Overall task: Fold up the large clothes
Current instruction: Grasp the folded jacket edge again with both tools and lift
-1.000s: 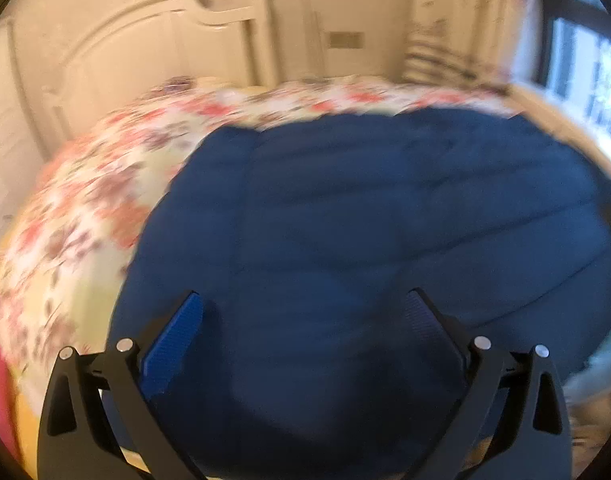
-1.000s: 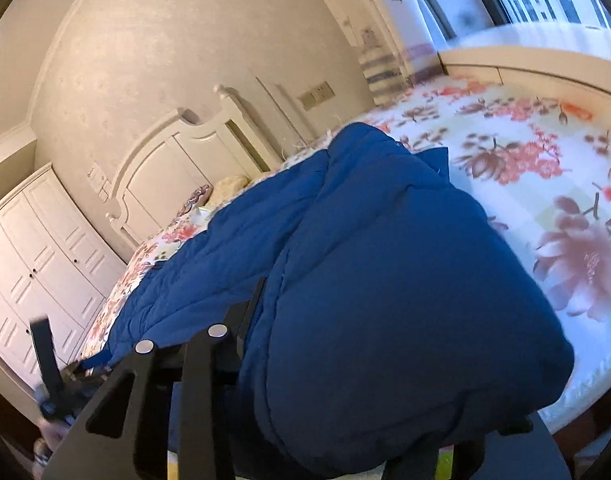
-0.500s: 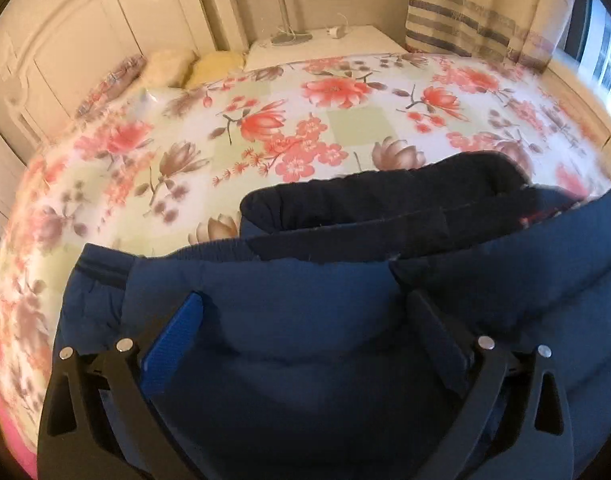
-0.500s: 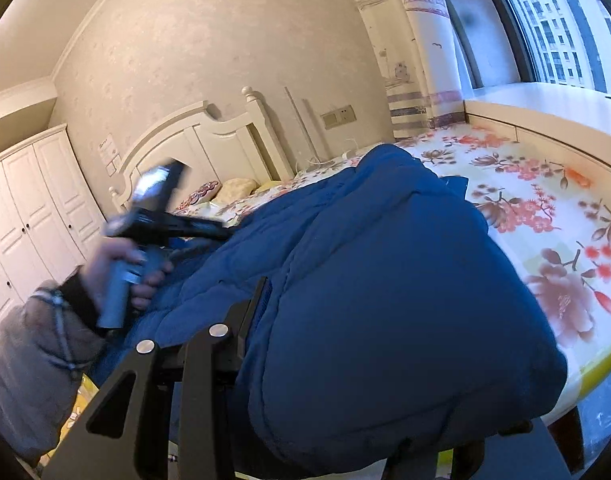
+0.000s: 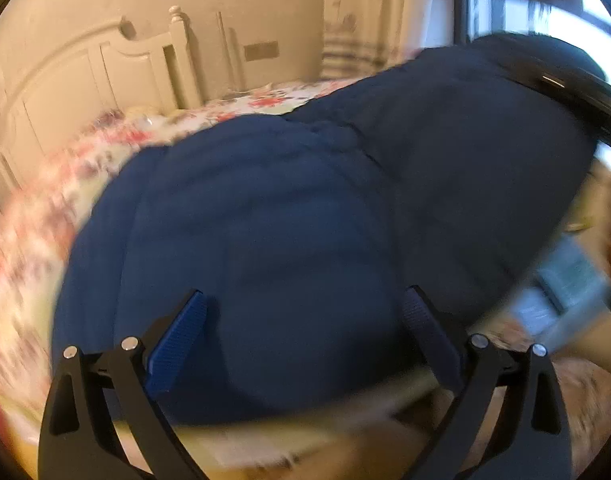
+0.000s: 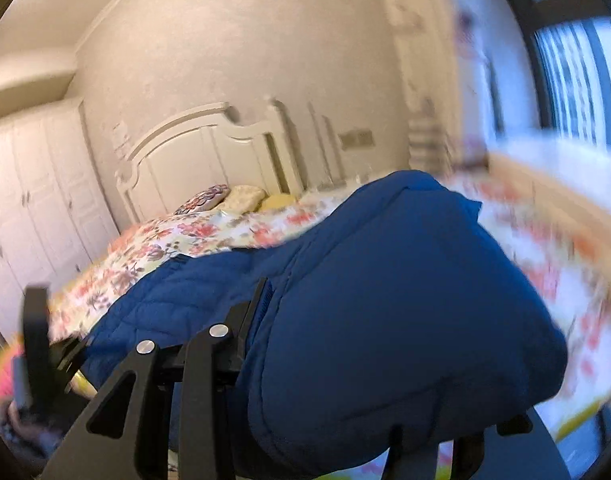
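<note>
A large blue padded coat (image 5: 289, 208) lies spread on the floral bed sheet (image 5: 33, 240). My left gripper (image 5: 305, 304) hangs over its near end, open, its blue pads (image 5: 177, 340) wide apart with only coat behind them. My right gripper (image 6: 365, 304) is shut on a thick bunched fold of the coat (image 6: 385, 300), held up off the bed. One black finger (image 6: 245, 320) shows; the fold hides the other. In the left wrist view the right gripper (image 5: 565, 92) appears as a black arc at the coat's raised far end.
A white headboard (image 6: 209, 148) and pillows (image 6: 245, 196) stand at the bed's far end, a white wardrobe (image 6: 29, 200) on the left, a window (image 6: 573, 80) and sill on the right. The left gripper (image 6: 37, 344) shows low at the left by the bed's edge.
The left gripper swung out over the bare sheet and has come back low over the coat's near end. The right gripper has risen and rolled, lifting its fold of coat.
</note>
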Tool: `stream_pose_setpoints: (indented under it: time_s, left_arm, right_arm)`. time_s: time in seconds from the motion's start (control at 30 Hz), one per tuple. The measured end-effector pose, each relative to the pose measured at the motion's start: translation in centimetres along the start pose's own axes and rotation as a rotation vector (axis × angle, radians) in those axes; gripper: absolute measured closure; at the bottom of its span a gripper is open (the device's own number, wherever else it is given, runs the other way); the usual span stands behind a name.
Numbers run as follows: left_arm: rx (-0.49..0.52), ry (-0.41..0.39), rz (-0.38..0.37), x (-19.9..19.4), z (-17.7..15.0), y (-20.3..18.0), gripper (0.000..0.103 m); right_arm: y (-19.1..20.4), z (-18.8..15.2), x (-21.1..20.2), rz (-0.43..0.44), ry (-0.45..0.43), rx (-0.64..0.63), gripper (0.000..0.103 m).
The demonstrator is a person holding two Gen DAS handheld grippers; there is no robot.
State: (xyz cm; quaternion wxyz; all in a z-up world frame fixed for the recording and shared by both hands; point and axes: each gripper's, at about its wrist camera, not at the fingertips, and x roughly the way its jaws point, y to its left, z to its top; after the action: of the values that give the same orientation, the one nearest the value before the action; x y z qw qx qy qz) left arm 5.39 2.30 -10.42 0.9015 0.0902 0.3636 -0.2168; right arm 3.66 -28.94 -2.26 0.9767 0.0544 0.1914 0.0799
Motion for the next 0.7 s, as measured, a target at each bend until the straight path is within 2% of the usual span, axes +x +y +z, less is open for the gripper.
stream_pose_setpoints:
  time_s: [0.07,0.1,0.17,0.23,0.27,0.3,0.37,0.4,0.43,0.47,0.5,0.6,0.7]
  left_arm:
    - [-0.016,-0.036,-0.093,-2.5,-1.8,2.2,0.005]
    - [-0.026,-0.06,-0.083,-3.5,-2.2,3.3,0.005]
    - [-0.065,-0.125,0.047,-6.0,-2.5,7.1,0.005]
    - [-0.139,-0.16,0.163,-7.6,-2.3,10.7,0.005]
    - [-0.234,-0.191,0.245,-9.1,-2.3,14.0,0.005]
    - [-0.301,-0.214,0.279,-10.1,-2.4,16.0,0.005]
    - [-0.451,-0.273,0.3,-12.4,-3.2,20.0,0.005]
    - [-0.495,-0.289,0.299,-13.1,-3.6,21.2,0.005]
    - [-0.531,-0.293,0.304,-13.5,-3.9,22.2,0.005]
    - [-0.545,-0.286,0.313,-13.4,-3.8,22.7,0.005]
    - [-0.541,-0.268,0.322,-13.1,-3.8,23.0,0.005]
    - [-0.443,-0.23,0.302,-12.3,-2.2,21.9,0.005]
    - [-0.295,-0.206,0.252,-10.8,1.9,19.7,0.004]
  right_arm:
    - [4.1,1.9,0.7,-0.015,-0.038,-0.135,0.056]
    - [6.1,2.5,1.2,-0.016,-0.05,-0.196,0.056]
    - [12.0,3.1,2.7,-0.014,-0.077,-0.382,0.056]
    - [17.8,2.1,4.3,0.005,-0.085,-0.573,0.056]
    - [21.1,0.6,5.3,0.017,-0.074,-0.696,0.056]
    - [23.9,-1.3,6.5,0.028,-0.051,-0.823,0.056]
    - [28.6,-6.8,9.1,0.049,0.02,-1.09,0.056]
    - [29.9,-9.2,10.2,0.052,0.053,-1.18,0.056]
    - [31.3,-12.5,11.4,0.012,0.054,-1.306,0.055]
    - [32.0,-14.5,11.6,-0.04,0.004,-1.394,0.049]
    - [32.6,-16.2,11.8,-0.094,-0.033,-1.467,0.049]
    - [31.9,-15.4,11.9,-0.06,-0.002,-1.417,0.049]
    - [31.6,-15.2,11.9,-0.063,-0.003,-1.415,0.049]
